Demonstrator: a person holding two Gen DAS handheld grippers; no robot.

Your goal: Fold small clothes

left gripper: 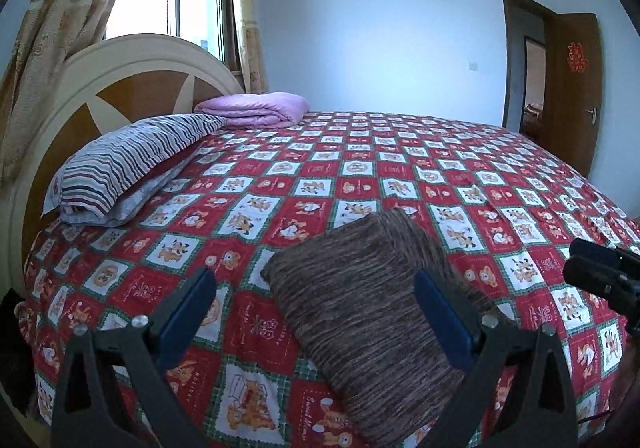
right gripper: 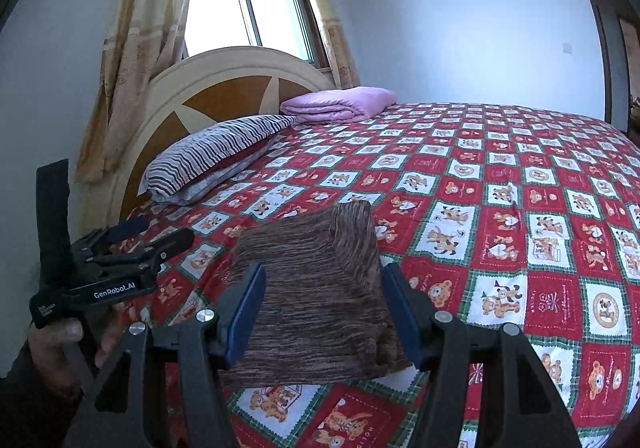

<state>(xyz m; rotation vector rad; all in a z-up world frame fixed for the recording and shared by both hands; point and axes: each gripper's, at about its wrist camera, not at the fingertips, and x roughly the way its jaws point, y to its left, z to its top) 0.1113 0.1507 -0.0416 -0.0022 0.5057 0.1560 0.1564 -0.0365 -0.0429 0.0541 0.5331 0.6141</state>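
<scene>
Left wrist view: brown striped knit garment lies on the bed near the front edge, already looking like a compact folded rectangle, running from near the camera toward mid-bed. Left gripper hangs over it with jaws spread wide, nothing between the blue pads; the right pad overlaps the cloth's right edge in the picture, contact unclear. Right gripper pokes in at the right edge of the frame, well apart from the cloth; open or closed not readable here. Striped pillow and pink folded blanket sit by the headboard, far from the work. Right wrist view: same garment framed between the right gripper's wide-open jaws, holding nothing; a narrower folded flap sticks up at the far end. Left gripper off to the left in a hand, beside the cloth, not on it. Handling guess: light, soft, floppy knit, slightly grippy, not fragile; layers may slide apart if lifted by one layer. Best pinch at a corner or along the folded edge, catching all layers.
</scene>
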